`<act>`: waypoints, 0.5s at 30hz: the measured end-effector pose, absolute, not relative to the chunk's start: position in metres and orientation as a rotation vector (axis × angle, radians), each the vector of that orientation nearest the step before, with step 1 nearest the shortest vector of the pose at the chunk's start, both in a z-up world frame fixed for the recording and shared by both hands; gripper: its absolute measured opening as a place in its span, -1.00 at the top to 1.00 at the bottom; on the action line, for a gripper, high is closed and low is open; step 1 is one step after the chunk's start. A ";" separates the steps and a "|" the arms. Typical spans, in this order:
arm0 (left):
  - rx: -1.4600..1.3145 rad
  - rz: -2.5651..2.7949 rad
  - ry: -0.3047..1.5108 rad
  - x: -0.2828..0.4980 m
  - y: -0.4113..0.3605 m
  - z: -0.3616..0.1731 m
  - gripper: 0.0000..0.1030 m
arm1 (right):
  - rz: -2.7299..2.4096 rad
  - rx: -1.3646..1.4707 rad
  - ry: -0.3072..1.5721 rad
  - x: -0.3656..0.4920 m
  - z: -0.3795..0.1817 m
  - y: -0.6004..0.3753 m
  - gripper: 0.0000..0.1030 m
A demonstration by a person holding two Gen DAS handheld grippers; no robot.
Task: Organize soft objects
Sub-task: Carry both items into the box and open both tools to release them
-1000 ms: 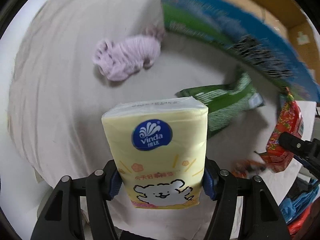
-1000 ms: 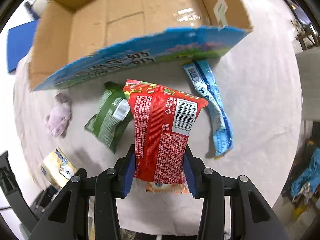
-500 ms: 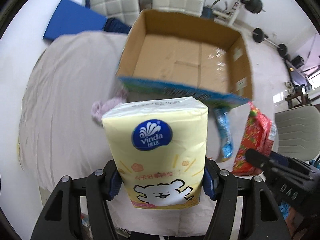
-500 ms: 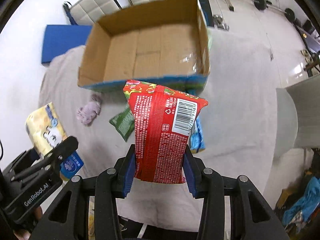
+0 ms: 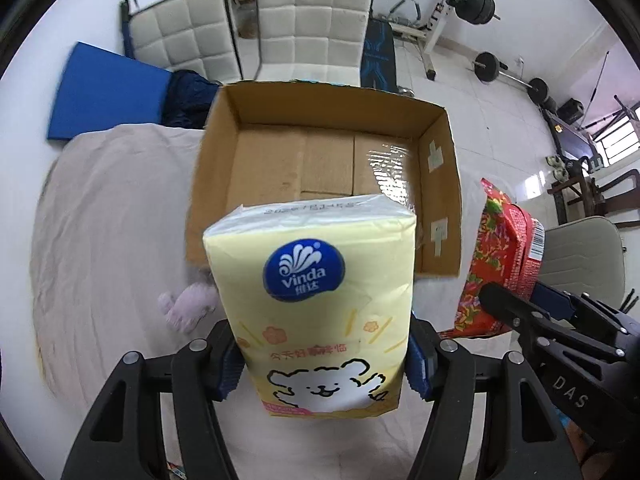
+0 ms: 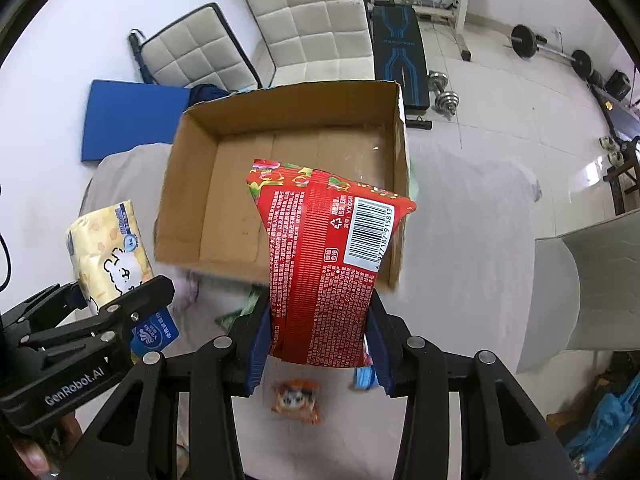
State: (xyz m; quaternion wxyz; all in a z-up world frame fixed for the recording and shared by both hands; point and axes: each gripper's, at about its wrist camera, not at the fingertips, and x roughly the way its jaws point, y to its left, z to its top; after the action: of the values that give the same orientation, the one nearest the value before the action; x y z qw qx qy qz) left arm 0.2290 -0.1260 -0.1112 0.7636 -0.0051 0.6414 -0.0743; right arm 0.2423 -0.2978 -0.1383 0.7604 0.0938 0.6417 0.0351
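My left gripper (image 5: 320, 364) is shut on a yellow Vinda tissue pack (image 5: 316, 304), held high in front of the open cardboard box (image 5: 320, 104). The pack also shows in the right wrist view (image 6: 108, 248). My right gripper (image 6: 318, 344) is shut on a red snack bag (image 6: 324, 264), held above the near edge of the box (image 6: 280, 96); the bag shows at the right of the left wrist view (image 5: 496, 264). A pink plush toy (image 5: 188, 304) lies on the grey cloth (image 5: 100, 240) left of the box.
A small orange packet (image 6: 296, 398), a blue packet (image 6: 362, 378) and a green bag (image 6: 244, 308) lie on the cloth below my right gripper. White padded chairs (image 5: 312, 28), a blue mat (image 5: 104, 92) and gym weights (image 5: 488, 68) stand behind the box. A grey chair (image 6: 592, 288) is at right.
Both grippers have risen well above the cloth with their loads. The view has tilted up from the cloth, and the box interior and the room behind now show.
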 end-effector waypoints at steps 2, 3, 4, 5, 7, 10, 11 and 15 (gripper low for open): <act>-0.024 -0.180 1.424 0.255 -0.123 -0.125 -0.20 | 0.071 0.191 1.413 0.266 -0.150 -0.295 0.11; -0.027 -0.189 1.436 0.265 -0.122 -0.131 -0.20 | 0.060 0.191 1.420 0.276 -0.158 -0.295 0.11; -0.028 -0.197 1.455 0.279 -0.122 -0.139 -0.20 | 0.057 0.186 1.434 0.290 -0.168 -0.293 0.11; -0.029 -0.200 1.469 0.289 -0.121 -0.142 -0.20 | 0.056 0.182 1.443 0.298 -0.175 -0.291 0.11; -0.029 -0.218 1.494 0.310 -0.122 -0.152 -0.20 | 0.055 0.183 1.471 0.323 -0.195 -0.288 0.11; -0.023 -0.252 1.537 0.346 -0.126 -0.179 -0.21 | 0.033 0.176 1.501 0.352 -0.222 -0.286 0.11; -0.020 -0.260 1.550 0.357 -0.127 -0.187 -0.21 | 0.031 0.172 1.507 0.359 -0.230 -0.286 0.11; -0.007 -0.298 1.616 0.388 -0.132 -0.217 -0.21 | 0.028 0.164 1.551 0.388 -0.264 -0.285 0.11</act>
State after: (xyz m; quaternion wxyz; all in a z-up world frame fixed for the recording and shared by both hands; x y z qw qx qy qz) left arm 0.3880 -0.1321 -0.2172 0.6809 -0.0029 0.7203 -0.1328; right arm 0.3878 -0.2853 -0.2645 0.7111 0.0739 0.6991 0.0127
